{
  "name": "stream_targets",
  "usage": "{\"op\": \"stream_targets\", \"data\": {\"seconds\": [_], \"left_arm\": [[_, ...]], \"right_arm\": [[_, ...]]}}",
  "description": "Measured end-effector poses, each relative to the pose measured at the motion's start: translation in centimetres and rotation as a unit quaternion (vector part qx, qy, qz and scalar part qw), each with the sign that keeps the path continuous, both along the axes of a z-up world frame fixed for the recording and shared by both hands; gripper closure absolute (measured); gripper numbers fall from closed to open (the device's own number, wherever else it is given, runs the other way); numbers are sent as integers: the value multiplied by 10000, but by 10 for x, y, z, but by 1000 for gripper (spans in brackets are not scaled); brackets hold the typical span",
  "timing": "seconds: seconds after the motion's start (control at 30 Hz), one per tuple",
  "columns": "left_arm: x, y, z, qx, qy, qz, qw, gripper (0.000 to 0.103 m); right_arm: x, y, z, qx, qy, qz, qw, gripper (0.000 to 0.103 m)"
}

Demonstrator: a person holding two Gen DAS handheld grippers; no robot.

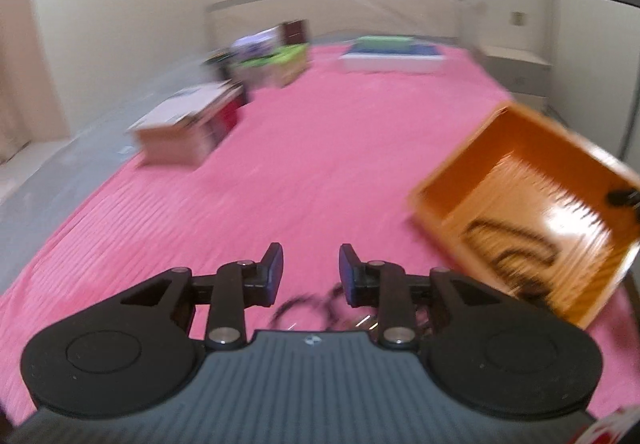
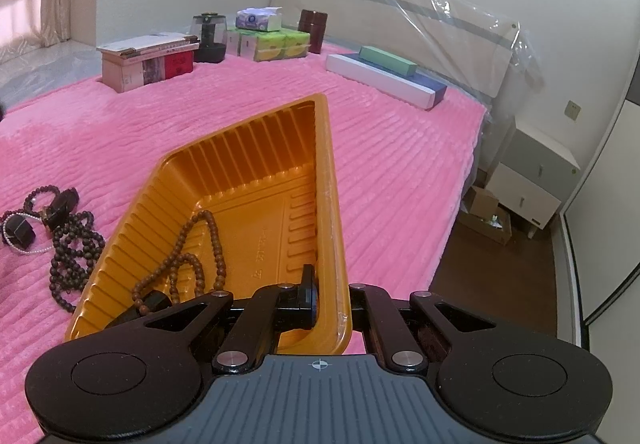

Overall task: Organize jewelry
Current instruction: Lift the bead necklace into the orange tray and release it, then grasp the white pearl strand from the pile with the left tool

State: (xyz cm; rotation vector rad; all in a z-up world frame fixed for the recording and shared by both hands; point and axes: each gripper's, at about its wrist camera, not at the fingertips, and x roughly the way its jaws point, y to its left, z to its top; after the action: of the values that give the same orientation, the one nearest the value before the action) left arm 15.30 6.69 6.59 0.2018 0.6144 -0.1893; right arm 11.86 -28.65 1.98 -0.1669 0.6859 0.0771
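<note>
In the right wrist view an orange plastic tray [image 2: 248, 171] lies on the pink bedspread with a brown bead necklace [image 2: 192, 256] inside. My right gripper [image 2: 328, 300] is shut on the tray's near right wall, one finger inside and the other hidden behind the wall. A pile of dark bead strings, pearls and small black pieces [image 2: 60, 228] lies left of the tray. The left wrist view is blurred: my left gripper [image 1: 311, 264] is open with nothing between its fingers, over dark jewelry [image 1: 316, 304] on the bedspread. The tray [image 1: 520, 171] is to its right.
At the head of the bed stand a wooden box [image 2: 148, 63], a glass pot [image 2: 208, 35], tissue packs [image 2: 272, 43], a dark jar [image 2: 312, 29] and flat boxes [image 2: 384, 79]. The bed's edge drops off on the right beside a nightstand [image 2: 532, 179].
</note>
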Motion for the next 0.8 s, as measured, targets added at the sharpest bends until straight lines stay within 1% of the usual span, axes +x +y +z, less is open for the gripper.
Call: {"op": "stream_targets", "data": {"seconds": [0.07, 0.17, 0.3, 0.37, 0.5, 0.6, 0.7, 0.73, 0.77, 0.8], "left_arm": [[-8, 20, -15, -78, 93, 286, 9995, 75], [-19, 39, -40, -349, 318, 581, 9972, 75], [-29, 44, -69, -621, 580, 769, 9934, 75], [-32, 40, -79, -766, 656, 808, 9916, 75], [-29, 34, -91, -1075, 715, 868, 9878, 75], [-24, 29, -98, -1346, 823, 928, 9831, 75], [-16, 25, -106, -1375, 923, 1078, 9803, 76], [-15, 25, -108, -1413, 946, 1132, 9789, 79], [-13, 26, -110, -1464, 975, 1152, 9777, 84], [-11, 26, -111, -1511, 990, 1166, 9766, 87]], "right_arm": [[0, 0, 0, 3, 3, -2, 10000, 99], [-1, 1, -2, -20, 16, -9, 10000, 99], [-1, 0, -3, -34, 38, -27, 10000, 99], [0, 0, -4, -42, 50, -40, 10000, 99], [1, 1, -4, -57, 60, -46, 10000, 99], [1, 0, -5, -65, 60, -56, 9999, 99], [1, 0, -5, -77, 62, -57, 9999, 99], [1, 0, -5, -77, 62, -56, 9999, 99], [2, 0, -5, -85, 65, -54, 9999, 99], [2, 0, -5, -86, 64, -53, 9999, 99]]}}
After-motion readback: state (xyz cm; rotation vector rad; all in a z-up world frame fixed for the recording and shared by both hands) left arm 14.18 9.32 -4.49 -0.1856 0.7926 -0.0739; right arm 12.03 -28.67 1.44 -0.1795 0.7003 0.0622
